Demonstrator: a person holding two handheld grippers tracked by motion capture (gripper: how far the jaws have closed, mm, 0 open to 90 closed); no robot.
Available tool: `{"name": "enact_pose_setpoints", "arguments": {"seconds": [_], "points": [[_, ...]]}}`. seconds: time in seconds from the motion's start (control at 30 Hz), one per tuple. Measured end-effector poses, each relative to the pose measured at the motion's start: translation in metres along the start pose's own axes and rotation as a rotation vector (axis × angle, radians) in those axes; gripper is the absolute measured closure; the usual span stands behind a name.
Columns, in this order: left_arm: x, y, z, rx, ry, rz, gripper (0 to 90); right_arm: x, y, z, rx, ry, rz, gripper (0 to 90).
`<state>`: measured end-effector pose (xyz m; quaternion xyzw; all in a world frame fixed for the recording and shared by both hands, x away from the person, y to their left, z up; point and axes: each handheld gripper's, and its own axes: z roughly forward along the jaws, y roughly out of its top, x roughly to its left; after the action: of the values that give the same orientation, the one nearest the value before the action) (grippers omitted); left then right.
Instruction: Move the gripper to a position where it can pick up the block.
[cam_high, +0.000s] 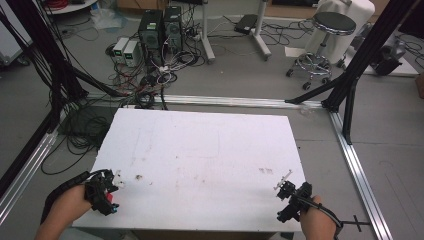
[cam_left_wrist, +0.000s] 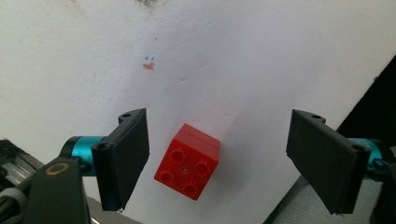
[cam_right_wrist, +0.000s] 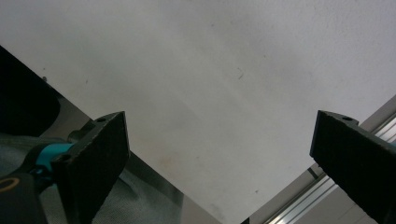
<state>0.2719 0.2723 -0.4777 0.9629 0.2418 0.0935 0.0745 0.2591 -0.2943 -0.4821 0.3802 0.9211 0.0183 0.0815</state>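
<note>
A small red four-stud brick (cam_left_wrist: 188, 162) lies on the white table (cam_left_wrist: 233, 60) between the wide-apart jaws of my left gripper (cam_left_wrist: 224, 163), touching neither pad. From above, the same brick (cam_high: 109, 198) peeks out red under the left gripper (cam_high: 106, 192) at the table's front left corner. My right gripper (cam_high: 292, 200) hovers over the front right corner; in its own view the right gripper (cam_right_wrist: 224, 158) is open with only bare table (cam_right_wrist: 210, 70) between the jaws.
The white table (cam_high: 200, 160) carries faint scuffs and a small dark speck (cam_high: 138, 177). Past it on the floor lie tangled cables and computer towers (cam_high: 160, 30), a stool (cam_high: 325, 35) and black frame legs (cam_high: 350, 85). An aluminium rail (cam_high: 360, 170) runs along the right.
</note>
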Motion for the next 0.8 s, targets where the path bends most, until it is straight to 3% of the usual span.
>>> {"name": "enact_pose_setpoints", "arguments": {"seconds": [0.2,0.47,0.77,0.8], "points": [[0.0,0.0,0.003,0.016,0.01,0.022,21.6,0.0,-0.003,0.0,-0.005,0.002,0.005,4.0],[0.006,0.0,0.002,0.01,0.013,0.091,21.6,0.0,-0.004,-0.002,-0.012,0.003,0.003,4.0],[0.011,-0.001,0.003,0.024,-0.007,0.197,21.6,0.0,-0.002,-0.001,-0.01,0.008,-0.001,4.0],[0.012,-0.002,0.003,0.024,-0.016,0.228,21.6,0.0,-0.002,-0.001,-0.011,0.008,-0.001,4.0]]}}
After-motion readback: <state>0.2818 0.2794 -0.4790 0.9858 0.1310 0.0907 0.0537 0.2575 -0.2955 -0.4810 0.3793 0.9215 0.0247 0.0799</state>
